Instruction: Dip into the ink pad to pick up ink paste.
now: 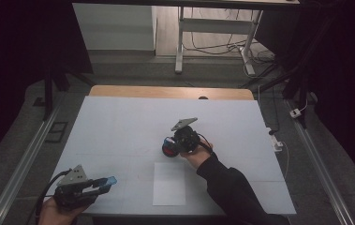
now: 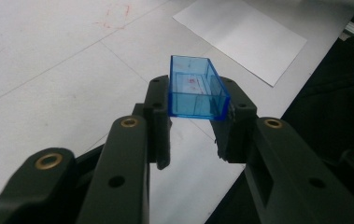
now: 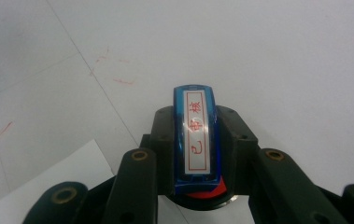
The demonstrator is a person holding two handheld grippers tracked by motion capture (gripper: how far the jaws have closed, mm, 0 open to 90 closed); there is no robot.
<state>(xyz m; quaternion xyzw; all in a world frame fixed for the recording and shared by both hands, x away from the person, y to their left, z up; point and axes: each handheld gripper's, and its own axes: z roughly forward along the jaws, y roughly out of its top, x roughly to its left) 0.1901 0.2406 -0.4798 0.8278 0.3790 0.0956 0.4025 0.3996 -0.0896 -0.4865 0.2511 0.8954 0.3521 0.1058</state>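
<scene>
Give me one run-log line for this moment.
left tongs: shut on blue cap, above table | right tongs: shut on blue stamp | white paper: flat, untouched

Clear blue glossy plastic cap (image 2: 195,88); glossy blue plastic stamp (image 3: 196,135) with smooth white label; matt black plastic claws, brass-coloured rivets; matt white bench (image 1: 119,126), faintly scuffed red; smooth white paper sheet (image 1: 169,183).

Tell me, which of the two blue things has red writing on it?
The blue stamp in the right tool: its white label carries red characters. The clear blue cap in the left tool is an empty little box without a label.
</scene>
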